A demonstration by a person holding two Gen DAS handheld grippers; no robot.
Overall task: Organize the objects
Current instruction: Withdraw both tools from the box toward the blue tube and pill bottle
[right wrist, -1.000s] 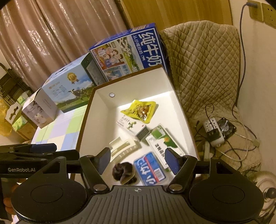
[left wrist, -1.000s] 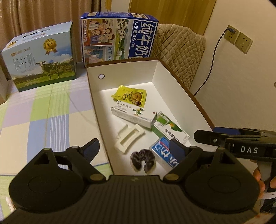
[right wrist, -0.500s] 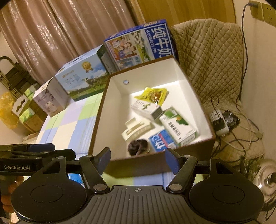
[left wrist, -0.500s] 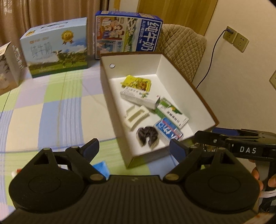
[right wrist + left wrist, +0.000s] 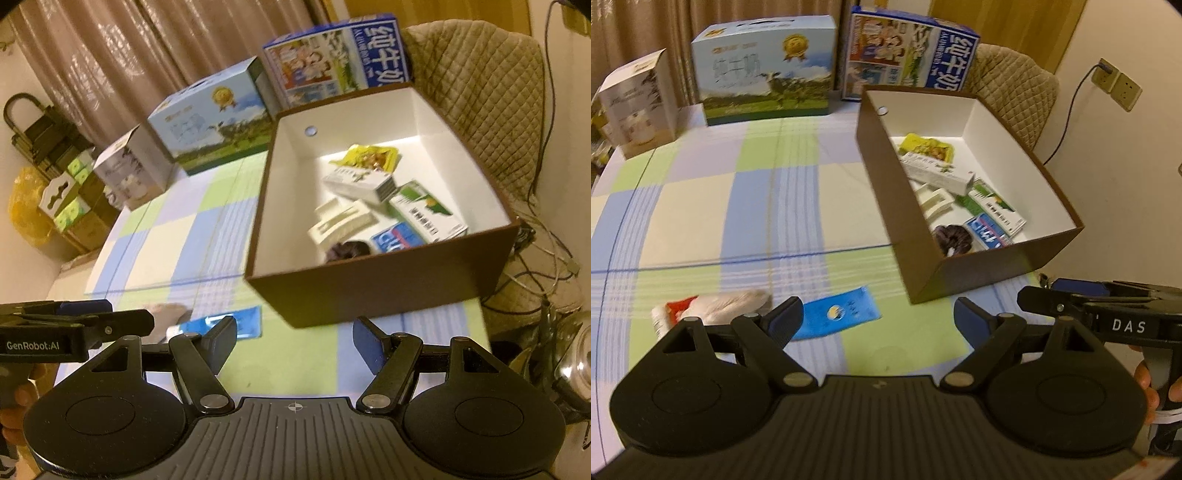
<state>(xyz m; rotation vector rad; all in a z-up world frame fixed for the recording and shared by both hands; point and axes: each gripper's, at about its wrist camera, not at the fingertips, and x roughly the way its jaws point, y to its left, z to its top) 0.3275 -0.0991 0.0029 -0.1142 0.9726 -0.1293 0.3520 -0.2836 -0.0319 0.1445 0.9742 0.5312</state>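
Both claws, left and right, gape apart, empty, over table's near edge (box already filled); blue packet and white bundle lie loose, likely next.

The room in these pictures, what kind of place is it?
Probably a room in a home: a table with a checked tablecloth, milk cartons by curtains, and a chair with a quilted cover.

Dim warm light, motion blur
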